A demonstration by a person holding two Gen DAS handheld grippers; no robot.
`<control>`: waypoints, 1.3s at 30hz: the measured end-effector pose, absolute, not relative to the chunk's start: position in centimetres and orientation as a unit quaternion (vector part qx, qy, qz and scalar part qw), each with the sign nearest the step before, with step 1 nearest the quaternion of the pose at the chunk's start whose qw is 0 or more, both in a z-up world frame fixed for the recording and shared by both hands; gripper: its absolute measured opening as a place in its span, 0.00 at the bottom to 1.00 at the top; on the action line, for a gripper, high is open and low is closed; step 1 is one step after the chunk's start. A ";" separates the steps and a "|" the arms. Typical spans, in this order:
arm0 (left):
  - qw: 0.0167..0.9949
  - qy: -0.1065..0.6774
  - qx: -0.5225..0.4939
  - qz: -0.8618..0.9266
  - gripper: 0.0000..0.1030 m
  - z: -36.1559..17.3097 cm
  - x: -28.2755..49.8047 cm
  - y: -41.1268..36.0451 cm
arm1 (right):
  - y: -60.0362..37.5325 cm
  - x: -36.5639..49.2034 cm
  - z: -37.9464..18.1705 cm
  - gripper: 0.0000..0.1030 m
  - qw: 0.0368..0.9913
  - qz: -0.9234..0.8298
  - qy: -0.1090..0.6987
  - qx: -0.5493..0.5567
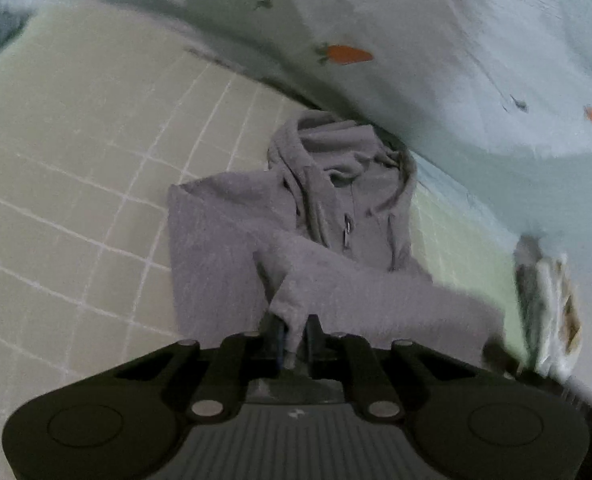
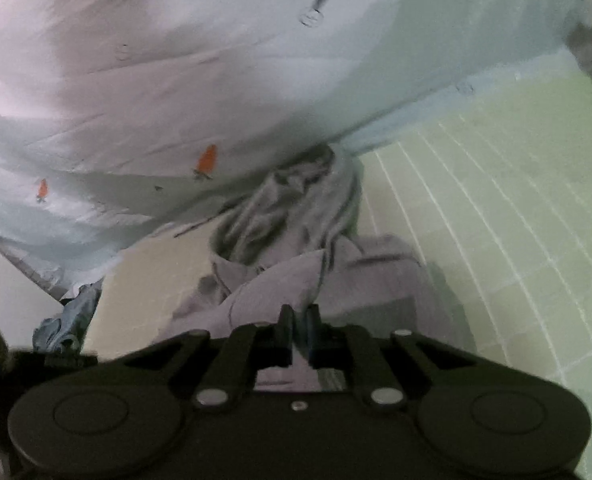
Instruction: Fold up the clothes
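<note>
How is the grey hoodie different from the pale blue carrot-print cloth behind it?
The grey hoodie is plain and thick-looking, with a hood and zipper; the carrot-print cloth is pale blue, thin-looking and dotted with small orange carrots. The hoodie lies on the green grid mat, pinched by the left gripper and right gripper; the cloth is bunched beyond the hood, ungripped. Both are fabric.
</note>
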State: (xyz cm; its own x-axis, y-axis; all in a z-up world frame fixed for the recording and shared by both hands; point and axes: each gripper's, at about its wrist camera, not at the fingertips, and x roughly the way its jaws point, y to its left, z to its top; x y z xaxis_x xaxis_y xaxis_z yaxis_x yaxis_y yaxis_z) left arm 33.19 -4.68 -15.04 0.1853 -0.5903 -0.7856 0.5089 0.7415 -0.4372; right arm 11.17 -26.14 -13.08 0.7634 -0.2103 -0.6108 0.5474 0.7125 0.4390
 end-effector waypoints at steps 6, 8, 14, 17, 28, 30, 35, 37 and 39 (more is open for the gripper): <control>0.792 0.524 0.077 -0.305 0.69 -16.6 31.8 -4.8 | -26.3 14.1 -17.1 0.29 0.845 -0.263 0.396 0.243; 0.805 0.503 0.076 -0.305 0.84 -15.4 32.4 -4.6 | -25.9 14.2 -16.4 0.58 0.851 -0.279 0.390 0.216; 0.840 0.446 0.091 -0.296 0.95 -13.5 35.9 -6.7 | -27.6 16.6 -14.4 0.86 0.871 -0.290 0.369 0.146; 0.852 0.425 0.093 -0.293 0.97 -12.9 38.1 -8.3 | -29.5 18.5 -14.4 0.92 0.873 -0.295 0.362 0.137; 0.839 0.412 0.134 -0.330 0.98 -16.1 47.2 -19.8 | -38.7 29.7 -16.7 0.98 0.875 -0.288 0.365 0.134; 0.828 0.429 0.157 -0.324 0.98 -17.6 48.4 -21.9 | -40.1 31.3 -17.9 0.98 0.868 -0.296 0.375 0.137; 0.826 0.451 0.175 -0.290 1.00 -20.2 50.3 -24.0 | -42.4 33.5 -20.5 0.98 0.846 -0.328 0.397 0.137; 0.834 0.449 0.165 -0.275 1.00 -20.4 50.8 -23.8 | -42.6 32.8 -20.7 0.98 0.838 -0.350 0.395 0.136; 0.847 0.438 0.168 -0.251 1.00 -20.2 50.9 -23.4 | -42.7 32.0 -20.6 0.98 0.830 -0.375 0.392 0.131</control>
State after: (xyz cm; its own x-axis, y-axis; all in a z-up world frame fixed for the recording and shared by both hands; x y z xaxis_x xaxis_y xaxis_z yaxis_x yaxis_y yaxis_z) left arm 50.88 -23.37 -20.15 0.4901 -0.2778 -0.8262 0.5716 0.8181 0.0640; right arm 32.03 -42.75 -20.63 0.4118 -0.5193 -0.7488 0.7249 0.6846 -0.0761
